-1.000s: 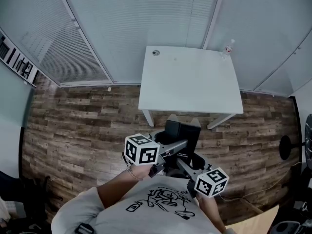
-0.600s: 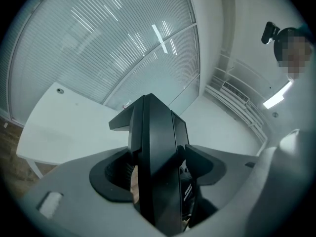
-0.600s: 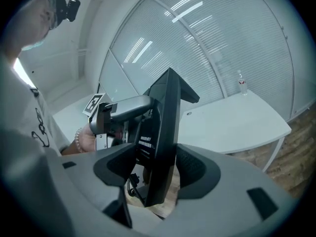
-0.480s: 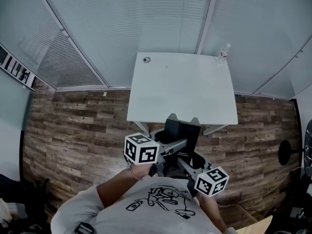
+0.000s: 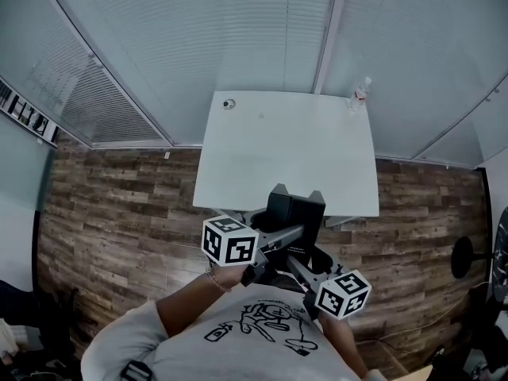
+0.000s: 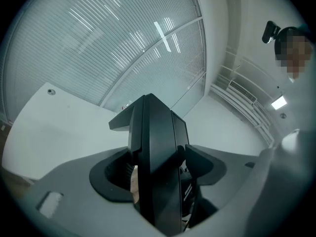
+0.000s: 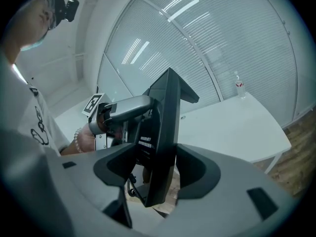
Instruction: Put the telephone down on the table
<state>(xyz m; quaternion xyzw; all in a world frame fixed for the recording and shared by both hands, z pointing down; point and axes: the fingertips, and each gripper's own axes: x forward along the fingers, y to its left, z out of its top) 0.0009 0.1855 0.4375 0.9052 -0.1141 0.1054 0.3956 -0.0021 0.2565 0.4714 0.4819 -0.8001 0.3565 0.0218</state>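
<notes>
A black telephone (image 5: 295,211) hangs upright in the air in front of the person's chest, just before the near edge of the white table (image 5: 286,149). My left gripper (image 5: 284,236) clamps its left side and my right gripper (image 5: 300,265) clamps it from below right. In the left gripper view the telephone (image 6: 157,157) fills the gap of the left gripper (image 6: 158,171). The right gripper view shows the right gripper (image 7: 159,171) closed on the telephone's (image 7: 162,132) thin edge, with the left gripper (image 7: 129,107) beyond it.
A clear bottle (image 5: 359,94) stands at the table's far right corner, and a small round fitting (image 5: 229,103) is at its far left. Glass walls with blinds (image 5: 198,38) close in behind the table. A wood-plank floor (image 5: 119,213) surrounds it.
The table has drawn nearer and now reaches up to the telephone's top in the head view. Both grippers keep the same hold on the telephone.
</notes>
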